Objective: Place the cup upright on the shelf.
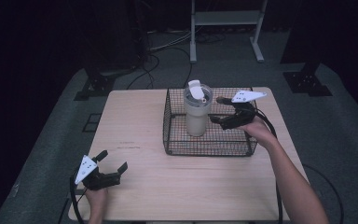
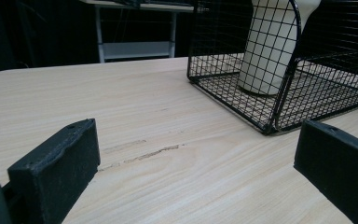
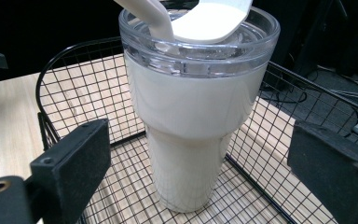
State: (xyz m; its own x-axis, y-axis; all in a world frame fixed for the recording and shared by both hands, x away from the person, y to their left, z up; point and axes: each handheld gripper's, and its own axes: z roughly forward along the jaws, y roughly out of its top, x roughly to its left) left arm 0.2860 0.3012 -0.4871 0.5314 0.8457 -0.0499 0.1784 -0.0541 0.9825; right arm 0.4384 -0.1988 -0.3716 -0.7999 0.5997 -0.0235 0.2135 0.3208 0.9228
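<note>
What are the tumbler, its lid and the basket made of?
Tumbler: smooth cream-white body, satin sheen, likely coated metal or plastic; can't tell which.
Lid: clear glossy plastic, see-through rim, with a white opaque flip tab.
Basket: thin black wire mesh, probably coated steel.

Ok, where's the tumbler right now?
The tumbler stands upright inside the wire basket, toward its left half in the high view, just ahead of the open right gripper.
</note>
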